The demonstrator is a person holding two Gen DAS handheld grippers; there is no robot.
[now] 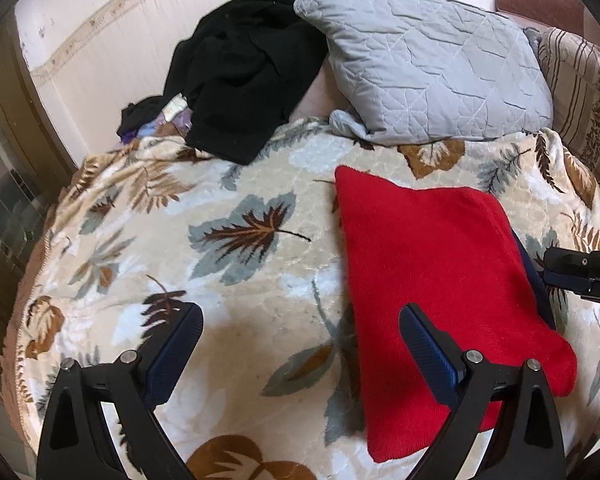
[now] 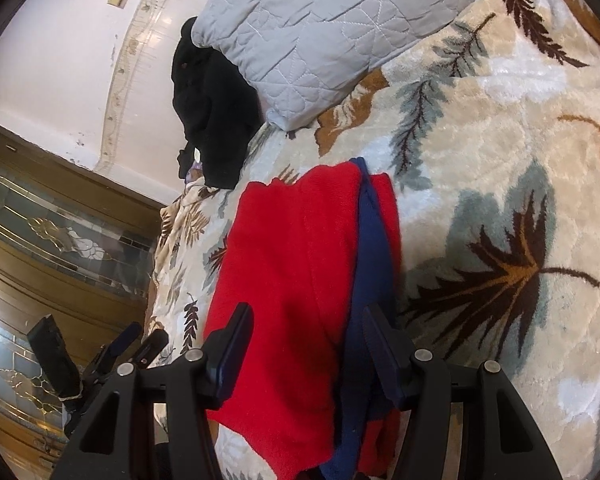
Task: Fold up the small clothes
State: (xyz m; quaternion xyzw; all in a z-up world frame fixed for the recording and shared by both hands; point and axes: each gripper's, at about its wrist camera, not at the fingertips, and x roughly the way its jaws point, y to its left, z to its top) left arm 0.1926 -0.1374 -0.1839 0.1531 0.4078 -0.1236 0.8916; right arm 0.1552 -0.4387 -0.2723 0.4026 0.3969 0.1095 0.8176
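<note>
A folded red garment (image 1: 448, 276) with a navy blue edge (image 1: 538, 280) lies flat on the leaf-patterned blanket (image 1: 236, 248). My left gripper (image 1: 300, 320) is open above the blanket, its right finger (image 1: 428, 352) over the garment's near left part. My right gripper (image 2: 306, 340) is open, its jaws standing on either side of the garment's near end (image 2: 288, 280), with the navy layer (image 2: 370, 248) next to its right finger (image 2: 384, 352). It also shows in the left wrist view (image 1: 580, 272) at the garment's right edge.
A grey quilted pillow (image 1: 424, 60) and a heap of black clothes (image 1: 240, 76) lie at the back of the bed against the wall. A striped cushion (image 1: 580, 92) is at the right. A wooden glass-panelled door (image 2: 60, 240) stands beyond the bed's left edge.
</note>
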